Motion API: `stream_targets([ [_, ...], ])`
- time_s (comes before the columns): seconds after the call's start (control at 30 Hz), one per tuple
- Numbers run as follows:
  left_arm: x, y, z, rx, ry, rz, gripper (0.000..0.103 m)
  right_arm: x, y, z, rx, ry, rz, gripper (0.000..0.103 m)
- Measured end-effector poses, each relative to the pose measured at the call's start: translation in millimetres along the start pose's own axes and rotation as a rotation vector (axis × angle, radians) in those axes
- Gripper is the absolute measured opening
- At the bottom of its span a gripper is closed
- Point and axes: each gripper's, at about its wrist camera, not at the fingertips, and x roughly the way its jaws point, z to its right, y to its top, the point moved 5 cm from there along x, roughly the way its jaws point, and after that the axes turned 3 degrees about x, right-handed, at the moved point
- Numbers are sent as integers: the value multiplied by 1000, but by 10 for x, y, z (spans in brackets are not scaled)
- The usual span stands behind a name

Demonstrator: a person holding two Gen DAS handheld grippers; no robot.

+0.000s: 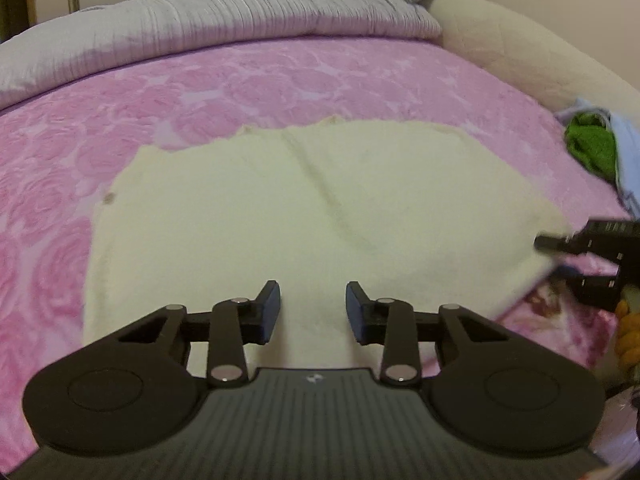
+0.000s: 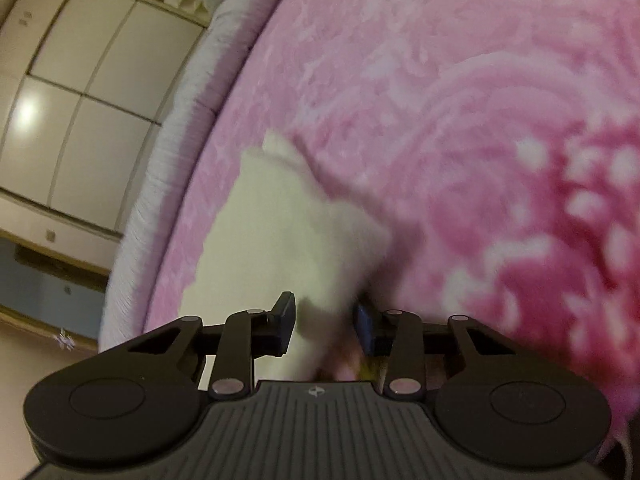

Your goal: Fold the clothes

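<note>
- The cream garment [image 1: 320,208] lies spread flat on the pink rose-patterned blanket [image 1: 280,76] of the bed, filling the middle of the left wrist view; its kind is hard to tell, since no sleeves or collar show clearly.
- A faint crease runs across it from 12 o'clock toward 5 o'clock, and a small dark spot sits near its edge at 9 o'clock.
- The left gripper [image 1: 313,308] hovers over the garment's near part, its fingers spread wide with only cloth visible between them, gripping nothing.
- At 3 o'clock in that view the right gripper [image 1: 560,242] is cut off by the frame, its tip at the garment's corner.
- In the blurred right wrist view, the right gripper [image 2: 326,326] has its fingers parted around a lifted fold of the cream garment [image 2: 288,240]; whether they pinch it I cannot tell.
- A green cloth [image 1: 592,148] and a pale blue cloth [image 1: 628,160] lie bunched at 2 o'clock, partly cut off.
- A grey quilt [image 1: 224,20] lies along the bed's far side at 12 o'clock.
- White cabinet doors [image 2: 80,92] show at 10 o'clock in the right wrist view.
</note>
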Motion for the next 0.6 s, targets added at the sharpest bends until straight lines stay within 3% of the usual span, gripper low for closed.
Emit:
stream_targets([
  [0.1,93,40,-10,-7,-12,7,31,74,53,4,21,23,18,42],
  [0.27,368,102,6,-13,-37,-11,33,154,30,-103,-43,-11,46,45],
  [0.33,487,118,7,-6,-28,-20,35,188,26,-121,-63,-52,40,34],
  [0.53,97,-10,-439,-155,-45,7,33,206,24,-302,-106,-170,-7,19],
  [0.6,-39,-54,-592,-205,-50,17,31,190,-23,-467,-201,-222,8,16],
])
